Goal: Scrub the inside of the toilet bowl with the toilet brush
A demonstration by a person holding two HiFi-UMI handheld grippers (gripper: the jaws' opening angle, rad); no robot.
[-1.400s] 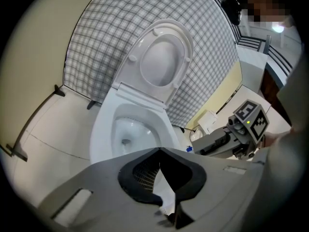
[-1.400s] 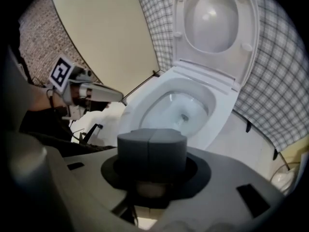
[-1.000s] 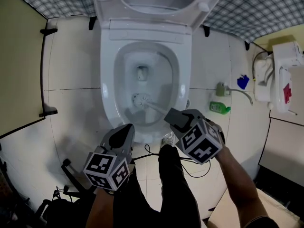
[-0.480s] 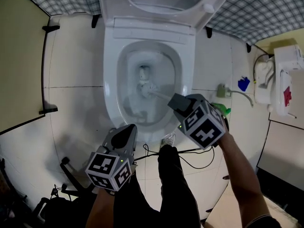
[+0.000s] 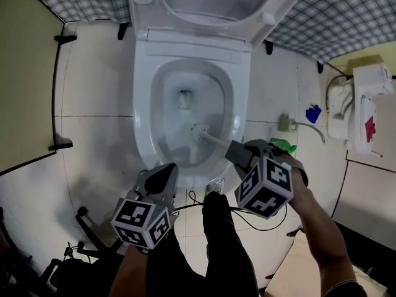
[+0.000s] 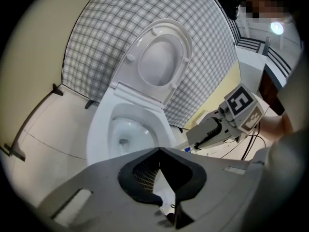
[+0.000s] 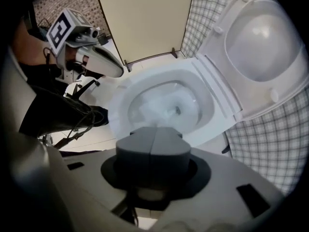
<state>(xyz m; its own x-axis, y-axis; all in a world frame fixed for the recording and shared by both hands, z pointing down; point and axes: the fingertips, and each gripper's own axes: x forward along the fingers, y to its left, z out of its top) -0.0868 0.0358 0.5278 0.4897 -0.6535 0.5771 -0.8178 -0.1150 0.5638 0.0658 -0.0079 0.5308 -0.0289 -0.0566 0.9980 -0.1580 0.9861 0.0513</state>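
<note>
The brush (image 5: 199,130) is gripped in the right tongs (image 5: 237,153), its head set inside the bowl (image 5: 143,124). The left tongs (image 5: 163,174) are held clenched and empty before the bowl.

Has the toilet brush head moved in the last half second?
Yes. The toilet brush head pulled back from the drain hole toward the bowl's near rim.

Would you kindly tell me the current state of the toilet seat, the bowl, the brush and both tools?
toilet seat: raised, leaning back.
toilet bowl: uncovered, with the brush head inside it.
toilet brush: gripped by its handle, head down against the bowl's inner wall.
right tool: shut on the toilet brush handle.
left tool: shut and empty, hovering in front of the bowl's near rim.
</note>
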